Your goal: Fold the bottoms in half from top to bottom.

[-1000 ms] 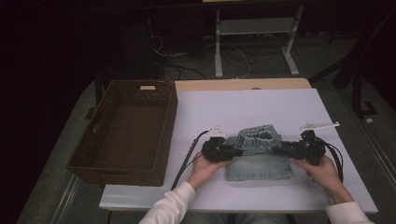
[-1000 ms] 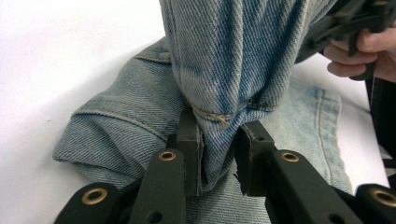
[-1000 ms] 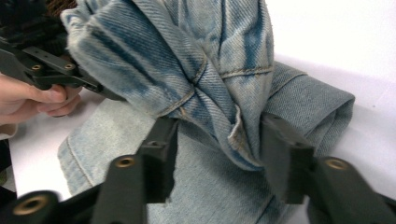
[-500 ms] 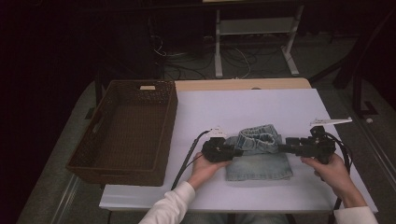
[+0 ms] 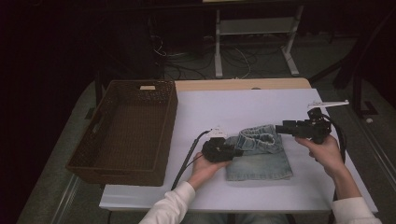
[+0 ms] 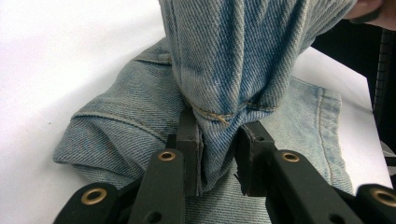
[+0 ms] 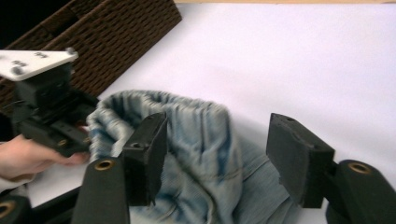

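**Right gripper off the denim, left one clamped**

A second ago I had both grippers at the two ends of the folded jeans [image 5: 259, 156], low on the cloth. Now my right gripper [image 5: 279, 127] has lifted and drawn out toward the right edge of the table [image 5: 243, 105]; its jaws have just been closing a little, yet in the right gripper view they stand apart with nothing pressed between the pads, the denim lying below and beyond them. My left gripper [image 5: 239, 151] has kept its place at the left end of the garment, and its own view shows the jaws pinched on a bunched fold of denim [image 6: 219, 135], which rises from the pads in a taut column.

The jeans lie on the near middle of the white table, the upper layer rumpled up toward the right gripper, the lower layer flat.

The wicker basket [image 5: 126, 133] sits at the table's left end, well apart from the cloth, with bare white surface between them. Behind the jeans the table is open up to its far edge. The right hand [image 5: 324, 154] is near the table's right edge.
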`<state>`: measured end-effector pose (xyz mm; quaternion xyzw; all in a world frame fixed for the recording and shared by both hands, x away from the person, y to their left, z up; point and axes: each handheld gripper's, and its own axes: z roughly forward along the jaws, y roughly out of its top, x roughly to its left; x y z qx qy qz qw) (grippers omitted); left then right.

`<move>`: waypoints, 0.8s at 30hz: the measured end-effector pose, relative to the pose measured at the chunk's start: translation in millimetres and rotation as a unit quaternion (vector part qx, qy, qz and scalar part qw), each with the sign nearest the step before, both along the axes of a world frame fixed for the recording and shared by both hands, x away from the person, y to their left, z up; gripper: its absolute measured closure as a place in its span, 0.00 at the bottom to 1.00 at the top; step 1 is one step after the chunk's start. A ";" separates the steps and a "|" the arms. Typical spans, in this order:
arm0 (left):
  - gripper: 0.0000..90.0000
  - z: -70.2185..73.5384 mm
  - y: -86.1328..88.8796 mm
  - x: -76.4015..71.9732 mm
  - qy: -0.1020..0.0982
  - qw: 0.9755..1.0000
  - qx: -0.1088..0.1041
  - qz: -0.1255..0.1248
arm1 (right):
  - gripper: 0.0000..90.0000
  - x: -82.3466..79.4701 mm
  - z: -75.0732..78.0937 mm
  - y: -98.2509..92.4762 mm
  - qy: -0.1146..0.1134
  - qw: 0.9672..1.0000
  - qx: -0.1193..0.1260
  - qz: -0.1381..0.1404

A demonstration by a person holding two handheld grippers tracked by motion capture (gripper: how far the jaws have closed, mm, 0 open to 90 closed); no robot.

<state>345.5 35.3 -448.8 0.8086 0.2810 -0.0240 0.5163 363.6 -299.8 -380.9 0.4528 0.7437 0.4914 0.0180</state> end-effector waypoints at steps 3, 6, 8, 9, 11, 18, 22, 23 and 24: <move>0.81 0.0 0.0 0.1 0.000 1.000 -0.001 0.000 | 0.56 8.7 -1.6 -0.7 -0.011 1.000 0.004 -0.007; 0.81 -0.1 0.0 0.2 0.000 1.000 -0.001 -0.001 | 0.72 19.0 -5.6 -1.0 -0.017 1.000 0.013 -0.003; 0.81 -0.2 -0.1 0.2 0.000 1.000 -0.002 0.000 | 0.79 25.6 -8.7 0.2 -0.013 1.000 0.012 0.000; 0.81 -0.2 -0.1 0.3 0.000 1.000 -0.002 -0.001 | 0.81 29.4 -10.8 1.3 -0.009 1.000 0.010 0.001; 0.81 -0.3 -0.1 0.4 0.000 1.000 -0.002 -0.001 | 0.87 36.4 -15.8 4.3 -0.003 1.000 0.004 0.003; 0.81 -0.1 -0.1 0.3 -0.001 1.000 -0.002 -0.001 | 0.98 49.8 -32.0 16.8 0.026 0.999 -0.015 0.021; 0.81 0.1 -0.5 -0.4 -0.004 1.000 0.000 -0.002 | 0.99 47.9 -32.1 21.5 0.034 0.998 -0.010 0.044; 0.81 0.2 -0.6 -0.5 -0.005 1.000 0.001 -0.001 | 0.99 47.3 -31.8 22.7 0.036 0.998 -0.008 0.048; 0.80 0.3 -0.7 -0.6 -0.006 1.000 0.001 -0.002 | 0.99 46.7 -31.4 24.3 0.037 0.998 -0.009 0.054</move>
